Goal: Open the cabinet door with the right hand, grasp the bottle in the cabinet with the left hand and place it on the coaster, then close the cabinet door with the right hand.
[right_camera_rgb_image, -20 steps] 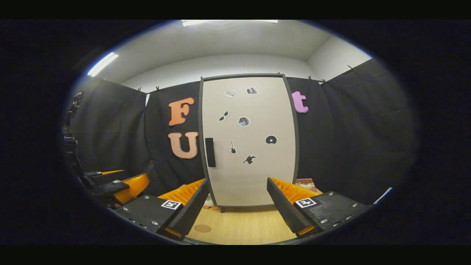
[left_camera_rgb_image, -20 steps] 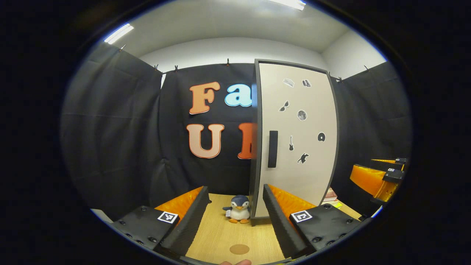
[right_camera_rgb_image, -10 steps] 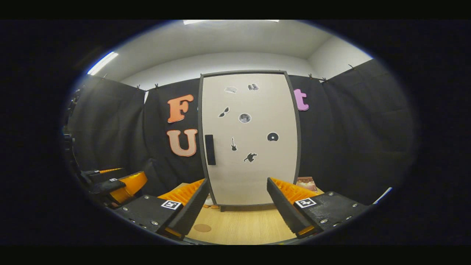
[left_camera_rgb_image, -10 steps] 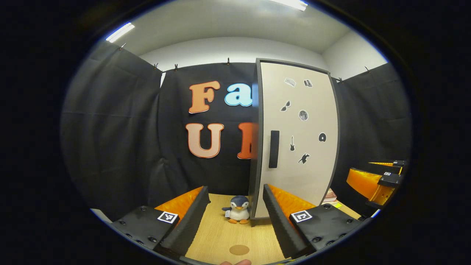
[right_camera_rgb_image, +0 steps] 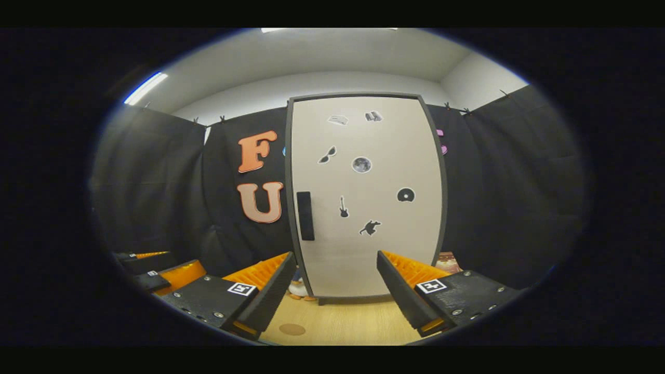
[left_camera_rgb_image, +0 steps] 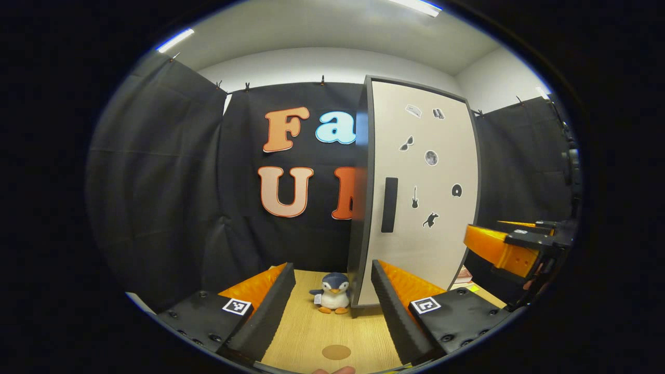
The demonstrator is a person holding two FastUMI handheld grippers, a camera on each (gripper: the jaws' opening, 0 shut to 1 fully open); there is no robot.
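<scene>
Bottle out of sight behind the shut door point(right_camera_rgb_image: 366, 197), so its spot inside the cabinet cannot be told.

Nearest in the right gripper view, the right gripper point(right_camera_rgb_image: 335, 291) has its fingers spread wide with nothing between them, aimed at the lower part of the door and well short of it. The handle point(right_camera_rgb_image: 305, 215), a dark vertical bar by the door's left edge, sits above and left of the gripper's line. I judge the main risk to be a grab that misses the bar or catches only its edge, so the fingers slip off when pulling.

In the left gripper view, the left gripper point(left_camera_rgb_image: 332, 306) is likewise spread and empty. Just ahead of it on the table point(left_camera_rgb_image: 311, 332) lies the coaster point(left_camera_rgb_image: 336, 352), then the penguin point(left_camera_rgb_image: 332, 300) right at the cabinet's left corner. The penguin looks to stand close to the route from cabinet to coaster; a carried bottle might knock it. The right gripper point(left_camera_rgb_image: 511, 244) also shows here, off to the right, apart from the door.
</scene>
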